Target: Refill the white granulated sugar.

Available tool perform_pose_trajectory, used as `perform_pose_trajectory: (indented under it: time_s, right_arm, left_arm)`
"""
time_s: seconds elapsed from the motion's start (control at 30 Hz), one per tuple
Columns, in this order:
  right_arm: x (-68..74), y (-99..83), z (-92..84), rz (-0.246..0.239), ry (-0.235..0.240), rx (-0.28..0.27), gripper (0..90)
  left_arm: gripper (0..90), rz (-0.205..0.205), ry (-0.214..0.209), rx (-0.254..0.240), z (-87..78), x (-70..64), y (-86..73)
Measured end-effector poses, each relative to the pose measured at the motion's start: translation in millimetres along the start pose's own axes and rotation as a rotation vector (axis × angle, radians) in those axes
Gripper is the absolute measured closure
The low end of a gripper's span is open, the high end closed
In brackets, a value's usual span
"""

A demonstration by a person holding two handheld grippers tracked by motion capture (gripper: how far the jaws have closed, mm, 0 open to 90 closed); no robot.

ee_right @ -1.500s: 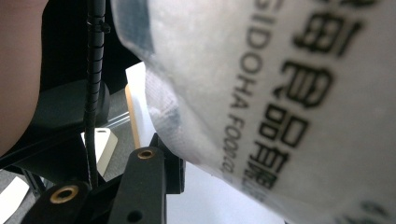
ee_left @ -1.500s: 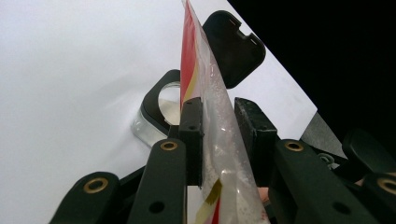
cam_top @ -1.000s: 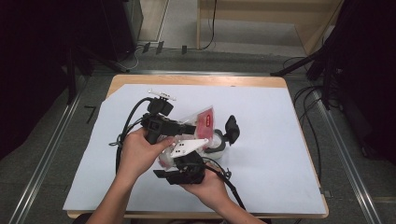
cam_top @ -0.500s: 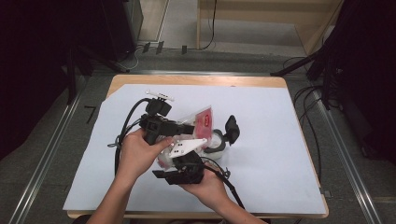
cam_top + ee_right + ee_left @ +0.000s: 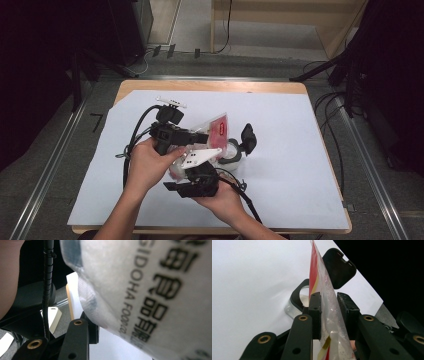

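A clear plastic bag (image 5: 218, 129) with a red label and white powder inside hangs tilted over the white sheet. My left gripper (image 5: 202, 138) is shut on the bag (image 5: 329, 305), one pad pressing each face. Below the bag stands a small clear jar (image 5: 231, 155) with its black hinged lid (image 5: 248, 137) flipped open; the left gripper view has the jar (image 5: 298, 298) and lid (image 5: 339, 267) just behind the bag. My right gripper (image 5: 200, 167) holds the bag's lower end from underneath. In the right gripper view the printed bag (image 5: 150, 290) rests against one finger (image 5: 75, 340) and hides the other.
A white sheet (image 5: 300, 165) covers the wooden table (image 5: 210, 86). Black cables (image 5: 132, 150) trail from the grippers at the left. The table's right edge (image 5: 345, 210) is near a metal floor rail, and dark equipment stands at the far left.
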State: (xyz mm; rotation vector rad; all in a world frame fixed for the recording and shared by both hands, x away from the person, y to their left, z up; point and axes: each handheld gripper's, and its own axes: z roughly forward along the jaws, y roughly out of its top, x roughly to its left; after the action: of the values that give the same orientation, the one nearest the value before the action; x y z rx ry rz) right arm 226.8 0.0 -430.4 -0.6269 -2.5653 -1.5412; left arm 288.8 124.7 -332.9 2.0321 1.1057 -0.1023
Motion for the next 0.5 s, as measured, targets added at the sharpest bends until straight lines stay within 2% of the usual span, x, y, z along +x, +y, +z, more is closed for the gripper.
perform_pose_trajectory:
  time_s: [0.5]
  right_arm:
    - [-0.7,1.0,-1.3,0.006,0.008,0.006,63.4]
  left_arm:
    - [74.6,-0.008,-0.006,0.004,1.1,0.1,2.0]
